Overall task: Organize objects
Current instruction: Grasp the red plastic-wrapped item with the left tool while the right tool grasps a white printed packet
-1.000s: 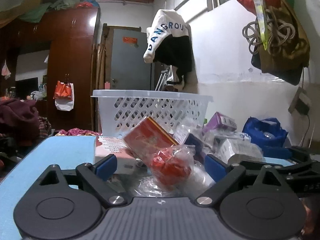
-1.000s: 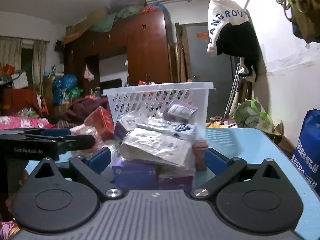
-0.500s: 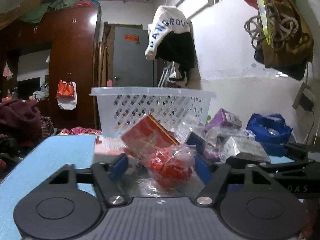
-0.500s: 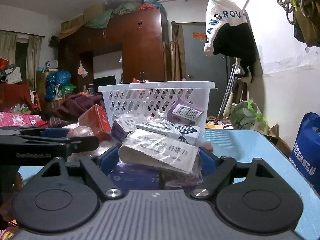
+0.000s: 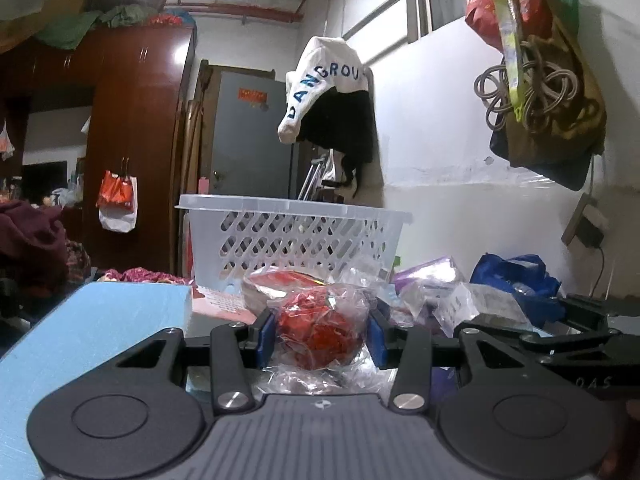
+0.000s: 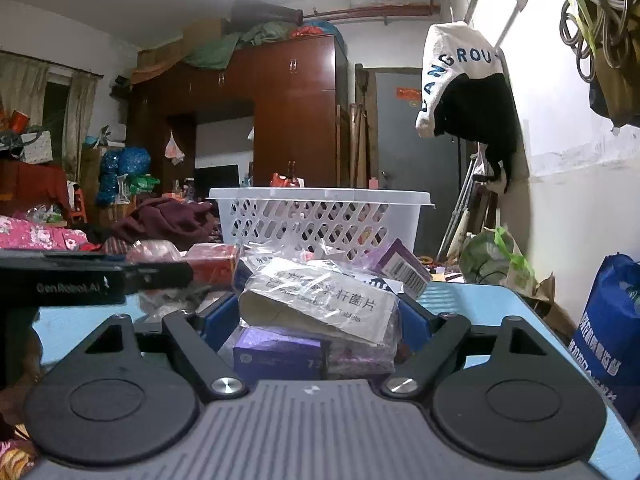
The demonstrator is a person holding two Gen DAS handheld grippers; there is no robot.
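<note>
On the light blue table (image 5: 96, 320), a clear plastic bag of red pieces (image 5: 320, 330) is pressed between the blue pads of the left gripper (image 5: 322, 338), whose jaws are closing. A bagged white medicine box (image 6: 320, 306) is enclosed by the right gripper (image 6: 318, 320); contact cannot be told. Behind, a white perforated plastic basket (image 6: 320, 216) is seen.

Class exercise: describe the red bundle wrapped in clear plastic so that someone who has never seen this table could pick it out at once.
Find the white lattice basket at the back of the blue table. In the pile in front of it, the red bundle sits nearest, between the closing blue pads of the left gripper. Unlike the flat boxes around it, it is round, crinkly and bright red.
</note>
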